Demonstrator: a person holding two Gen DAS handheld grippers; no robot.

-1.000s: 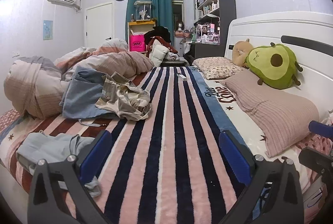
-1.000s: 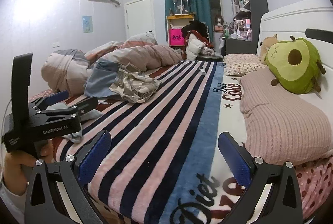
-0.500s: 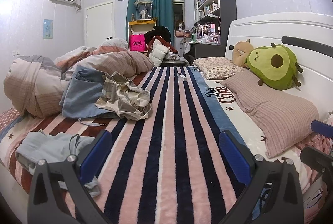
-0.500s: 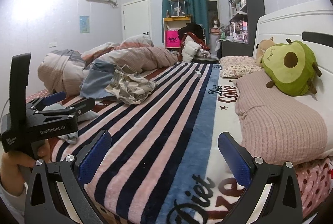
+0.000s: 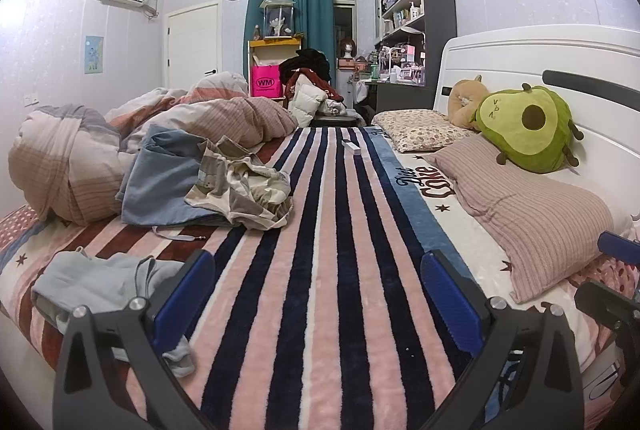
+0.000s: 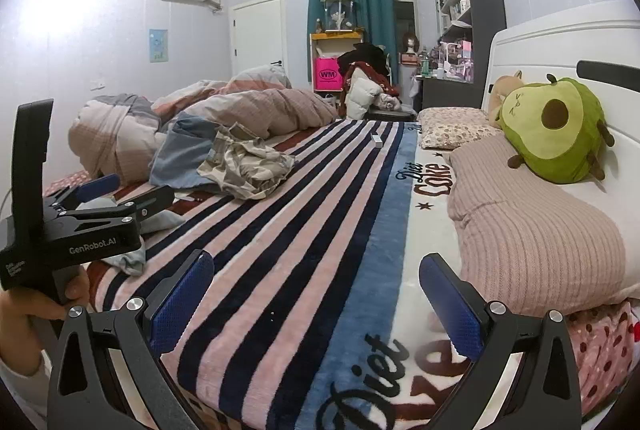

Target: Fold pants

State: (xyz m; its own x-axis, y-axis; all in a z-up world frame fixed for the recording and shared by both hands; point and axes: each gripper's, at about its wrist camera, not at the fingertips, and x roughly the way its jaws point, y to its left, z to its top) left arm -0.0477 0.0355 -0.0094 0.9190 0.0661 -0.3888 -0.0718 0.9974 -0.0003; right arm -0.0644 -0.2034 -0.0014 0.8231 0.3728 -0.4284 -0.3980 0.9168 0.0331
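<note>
Pants, crumpled light grey-blue fabric (image 5: 100, 282), lie at bed's left edge on striped pink-navy blanket (image 5: 320, 270). Left gripper (image 5: 318, 294) and right gripper (image 6: 316, 294) both spread wide, empty, above blanket.

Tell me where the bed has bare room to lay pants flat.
Free: the striped blanket between the beige garment and the pink pillow. Crowded: the side with the quilt, blue garment and light grey garment.
</note>
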